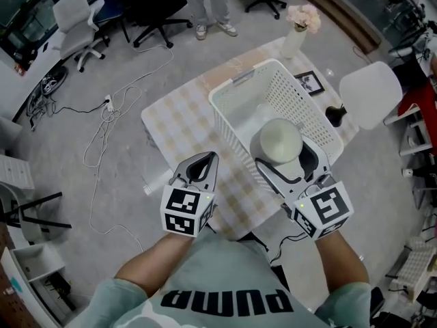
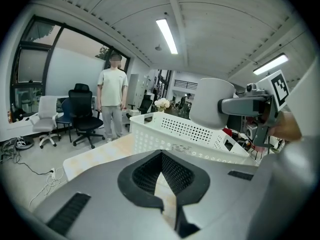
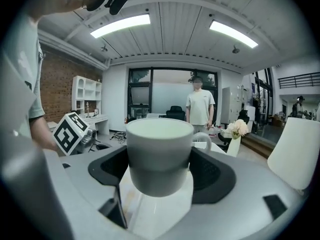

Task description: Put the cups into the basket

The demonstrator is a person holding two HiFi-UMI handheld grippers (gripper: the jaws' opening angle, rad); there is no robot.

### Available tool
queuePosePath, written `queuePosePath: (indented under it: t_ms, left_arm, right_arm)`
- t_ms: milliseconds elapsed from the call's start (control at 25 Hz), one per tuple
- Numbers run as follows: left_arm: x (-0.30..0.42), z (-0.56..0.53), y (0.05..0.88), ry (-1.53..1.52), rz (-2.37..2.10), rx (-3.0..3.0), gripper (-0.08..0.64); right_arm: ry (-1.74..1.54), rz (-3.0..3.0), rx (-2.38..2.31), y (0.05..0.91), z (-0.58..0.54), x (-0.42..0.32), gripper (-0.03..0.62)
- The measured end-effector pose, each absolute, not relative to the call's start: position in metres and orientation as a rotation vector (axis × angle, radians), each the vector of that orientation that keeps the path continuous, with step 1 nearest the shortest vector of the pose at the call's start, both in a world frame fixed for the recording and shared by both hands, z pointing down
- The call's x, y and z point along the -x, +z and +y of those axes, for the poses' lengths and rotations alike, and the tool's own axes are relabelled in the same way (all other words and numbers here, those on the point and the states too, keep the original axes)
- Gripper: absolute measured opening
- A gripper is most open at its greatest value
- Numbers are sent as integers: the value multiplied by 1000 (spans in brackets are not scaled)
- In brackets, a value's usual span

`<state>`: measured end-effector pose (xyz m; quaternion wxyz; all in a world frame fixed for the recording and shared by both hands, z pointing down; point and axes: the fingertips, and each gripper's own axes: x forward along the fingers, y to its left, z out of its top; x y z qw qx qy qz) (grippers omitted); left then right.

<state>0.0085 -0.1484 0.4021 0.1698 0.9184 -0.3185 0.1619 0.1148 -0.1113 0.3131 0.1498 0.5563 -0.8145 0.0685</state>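
A white perforated basket [image 1: 232,91] stands on a small table with a checked cloth [image 1: 181,125]. My right gripper [image 1: 281,153] is shut on a white cup [image 1: 278,141], held upright above the basket's near end. In the right gripper view the cup [image 3: 159,154] sits between the jaws of that gripper [image 3: 159,171], handle to the right. My left gripper [image 1: 208,159] hangs over the table's front left part beside the basket, jaws together and empty. Past the jaws of the left gripper [image 2: 162,156], its own view shows the basket [image 2: 175,134] and the held cup [image 2: 212,103].
At the table's far end stand a vase of flowers [image 1: 300,26] and a small picture frame [image 1: 311,82]. A white chair [image 1: 372,94] is at the right. Cables [image 1: 109,115] trail on the floor at left. A person [image 1: 208,5] stands beyond the table near office chairs.
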Motion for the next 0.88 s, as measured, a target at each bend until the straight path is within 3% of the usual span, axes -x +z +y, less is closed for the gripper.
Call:
queuePosePath:
  t_ms: [880]
  left_arm:
    - [-32,-172,412,521,-1130,-2478,6]
  right_arm:
    - [209,-2433,-1034,376,-165,-162,373]
